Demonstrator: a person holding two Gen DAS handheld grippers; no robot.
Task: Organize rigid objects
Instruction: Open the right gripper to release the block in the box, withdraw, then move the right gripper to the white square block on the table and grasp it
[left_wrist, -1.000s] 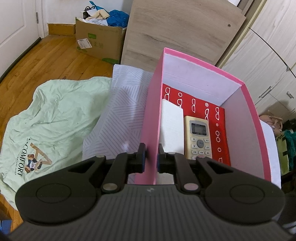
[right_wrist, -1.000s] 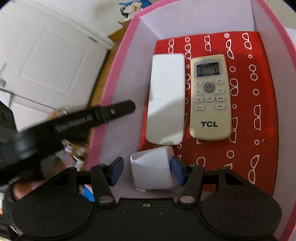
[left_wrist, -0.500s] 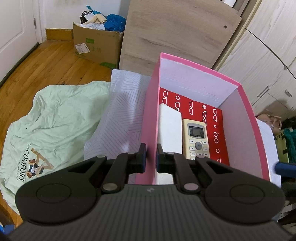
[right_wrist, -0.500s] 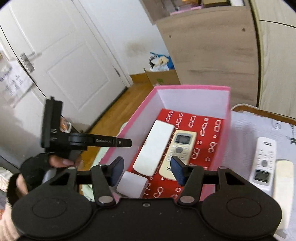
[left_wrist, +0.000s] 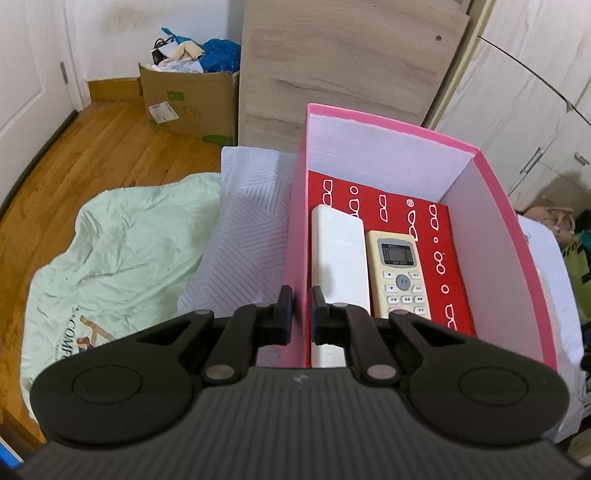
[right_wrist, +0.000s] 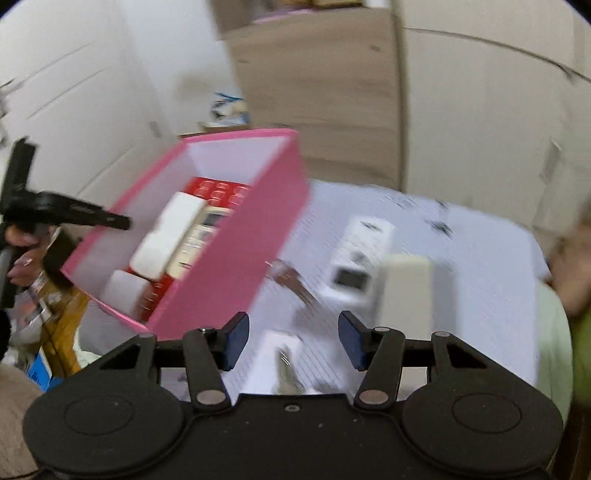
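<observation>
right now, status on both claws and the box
Left claw shut on pink box side wall. Right claw open, empty, over table items. Two remotes and white blocks in box; more remotes outside. Nothing blocking.

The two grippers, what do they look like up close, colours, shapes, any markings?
Both are matte black. The left tongs have a ribbed body, two round discs, angled link arms with silver pivot pins, and short fingers with dark blue pads. The right tongs match, with brighter blue pads and a small screw hole at the centre. No cables show. Any lettering is too blurred to read.
</observation>
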